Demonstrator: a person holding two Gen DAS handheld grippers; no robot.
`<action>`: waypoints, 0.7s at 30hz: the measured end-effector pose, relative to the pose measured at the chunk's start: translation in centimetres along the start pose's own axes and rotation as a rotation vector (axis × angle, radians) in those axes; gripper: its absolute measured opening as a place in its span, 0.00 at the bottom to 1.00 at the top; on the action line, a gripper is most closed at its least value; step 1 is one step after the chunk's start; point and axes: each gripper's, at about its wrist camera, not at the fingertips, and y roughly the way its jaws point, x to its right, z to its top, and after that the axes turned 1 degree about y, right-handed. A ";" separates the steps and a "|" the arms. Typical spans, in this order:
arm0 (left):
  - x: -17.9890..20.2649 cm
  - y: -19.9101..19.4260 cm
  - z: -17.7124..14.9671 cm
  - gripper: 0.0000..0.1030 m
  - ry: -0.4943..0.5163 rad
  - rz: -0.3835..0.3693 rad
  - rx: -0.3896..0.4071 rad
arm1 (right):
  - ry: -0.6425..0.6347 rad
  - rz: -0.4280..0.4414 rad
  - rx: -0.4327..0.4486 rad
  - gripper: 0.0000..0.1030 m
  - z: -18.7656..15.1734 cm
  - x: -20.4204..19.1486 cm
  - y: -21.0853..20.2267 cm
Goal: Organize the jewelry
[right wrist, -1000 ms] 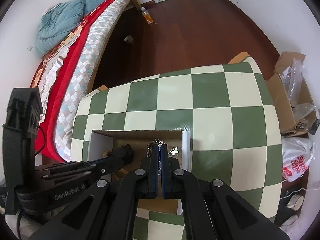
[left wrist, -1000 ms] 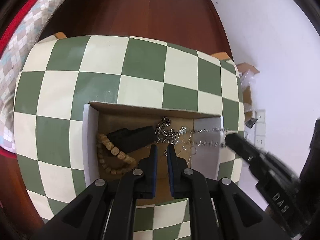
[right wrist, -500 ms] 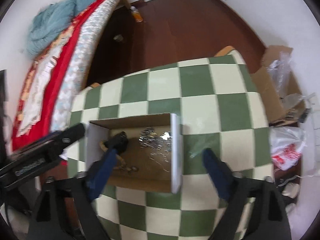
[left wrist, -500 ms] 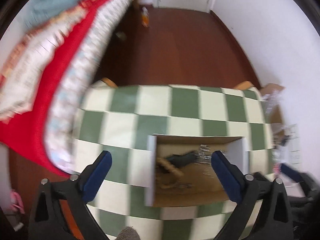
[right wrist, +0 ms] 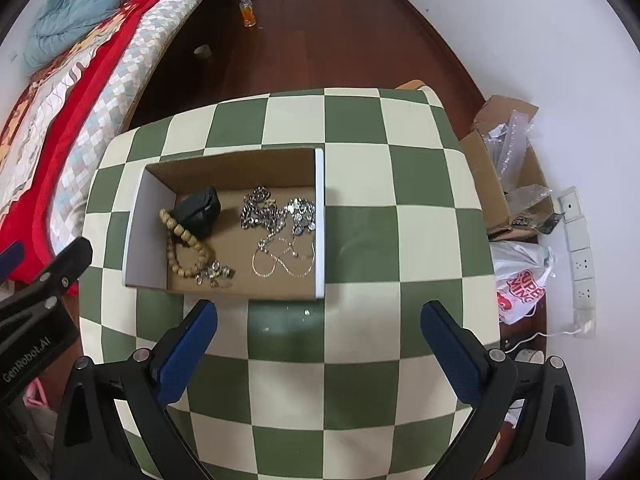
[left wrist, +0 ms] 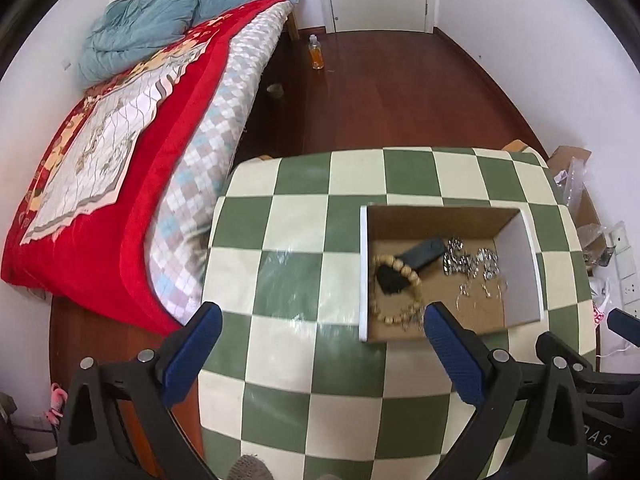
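An open cardboard box [right wrist: 319,224] [left wrist: 363,272] rests on the green-and-cream checkered table [right wrist: 360,376] [left wrist: 296,288]. Inside lie a wooden bead bracelet [right wrist: 182,246] [left wrist: 414,280], a black strap-like item [right wrist: 200,210] [left wrist: 424,254], a pile of silver chains [right wrist: 276,210] [left wrist: 470,262] and a thin silver necklace [right wrist: 286,258]. My right gripper [right wrist: 319,322] hangs open above the table just in front of the box, with nothing between its fingers. My left gripper [left wrist: 322,322] is open too, held above the table left of the box and empty.
A bed with a red blanket [left wrist: 120,160] borders the table's left side. An orange bottle [right wrist: 248,12] stands on the wooden floor beyond. Cardboard and plastic bags [right wrist: 516,184] sit by the right wall, with power strips [right wrist: 578,240] beside them.
Both grippers went from shut, down in the box at the chains, to wide open and drawn back above the table. The chains now lie loose in the box.
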 end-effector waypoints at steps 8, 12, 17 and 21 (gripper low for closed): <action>-0.8 -3.7 -1.4 1.00 -0.017 0.009 0.044 | 0.005 0.000 0.067 1.00 -2.0 0.0 -3.9; -1.6 -7.8 -1.8 1.00 -0.029 0.015 0.090 | 0.003 -0.006 0.104 1.00 -2.7 0.1 -7.1; -2.7 -12.4 -2.1 1.00 -0.059 0.012 0.109 | -0.003 -0.014 0.150 1.00 -3.5 0.4 -12.4; -3.4 -15.4 -2.1 1.00 -0.074 -0.015 0.115 | -0.009 -0.006 0.181 1.00 -4.1 0.8 -16.3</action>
